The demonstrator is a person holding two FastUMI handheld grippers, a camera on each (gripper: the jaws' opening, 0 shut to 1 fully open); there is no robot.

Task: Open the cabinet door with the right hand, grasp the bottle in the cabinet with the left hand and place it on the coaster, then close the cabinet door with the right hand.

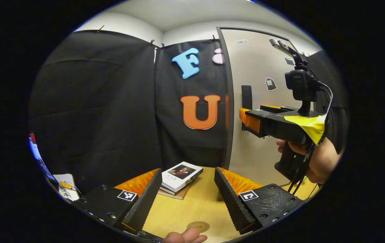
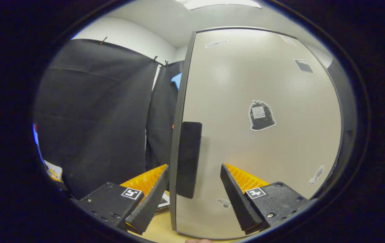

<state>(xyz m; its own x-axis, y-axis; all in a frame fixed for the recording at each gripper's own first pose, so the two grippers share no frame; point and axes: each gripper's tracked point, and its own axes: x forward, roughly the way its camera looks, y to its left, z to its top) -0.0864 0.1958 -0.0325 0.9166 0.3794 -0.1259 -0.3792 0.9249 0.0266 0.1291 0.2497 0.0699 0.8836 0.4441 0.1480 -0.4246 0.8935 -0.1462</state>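
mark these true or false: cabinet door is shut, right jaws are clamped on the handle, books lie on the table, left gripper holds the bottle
1. The cabinet door is shut: true, it sits flat and closed.
2. The right gripper is clamped on the handle: false, its jaws stand open with the handle between them.
3. Books lie on the table: true, a small stack.
4. The left gripper holds the bottle: false, its jaws are open and empty.
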